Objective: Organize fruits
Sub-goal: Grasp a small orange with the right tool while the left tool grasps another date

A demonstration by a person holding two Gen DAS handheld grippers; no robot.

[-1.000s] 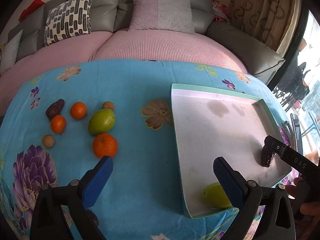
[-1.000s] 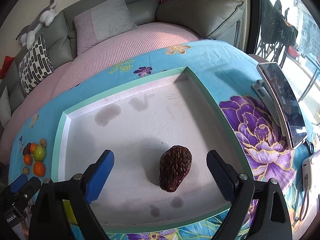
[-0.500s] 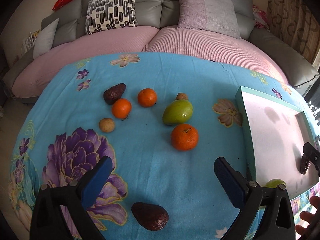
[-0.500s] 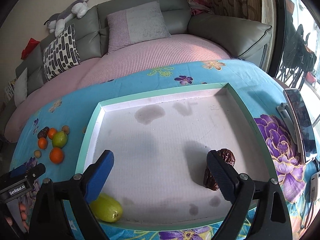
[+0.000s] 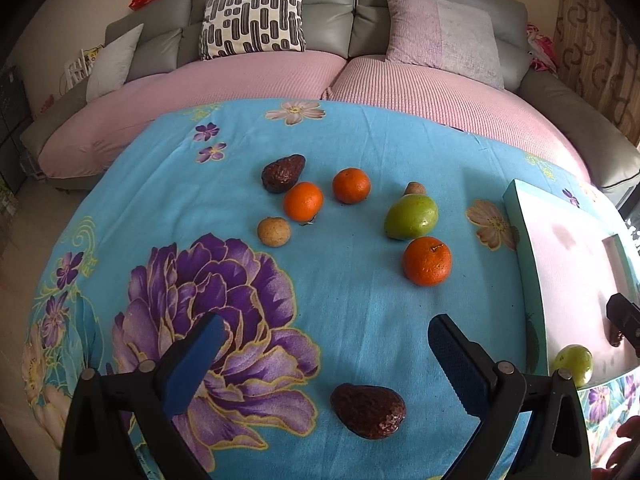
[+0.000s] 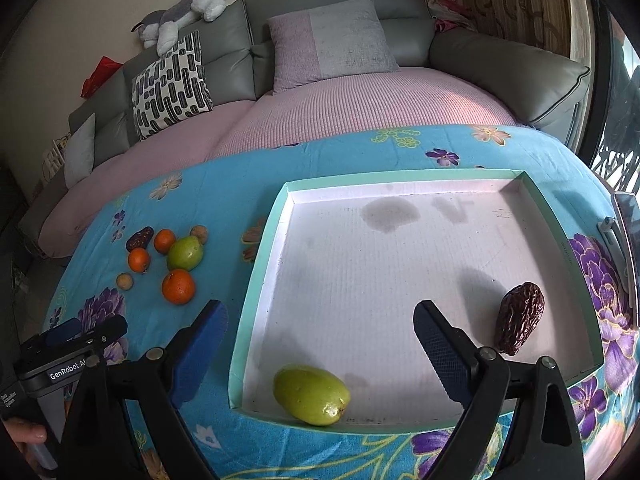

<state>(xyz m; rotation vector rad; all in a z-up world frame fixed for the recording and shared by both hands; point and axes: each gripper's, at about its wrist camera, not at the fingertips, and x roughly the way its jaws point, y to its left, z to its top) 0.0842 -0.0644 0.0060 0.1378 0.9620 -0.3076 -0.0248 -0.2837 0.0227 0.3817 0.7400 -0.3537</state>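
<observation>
My left gripper [image 5: 324, 340] is open and empty above the blue flowered cloth, with a dark brown avocado [image 5: 368, 410] lying just below its fingers. Farther off lie three oranges [image 5: 427, 260], a green mango [image 5: 411, 216], another dark avocado [image 5: 283, 173] and two small brown fruits [image 5: 273, 231]. My right gripper [image 6: 320, 328] is open and empty over the front left rim of the white tray [image 6: 256, 280]. Inside the tray rest a green mango [image 6: 311, 394] at the front and a dark avocado [image 6: 519, 323] at the right.
A grey sofa with pink covers and cushions [image 5: 444, 32] curves behind the table. A phone on a stand [image 6: 624, 236] sits at the table's right edge. The left gripper body [image 6: 68, 352] and a hand show at the lower left of the right wrist view.
My left gripper has swung left, away from the tray and over the loose fruit. My right gripper has shifted left and back; the tray's avocado now lies outside its right finger.
</observation>
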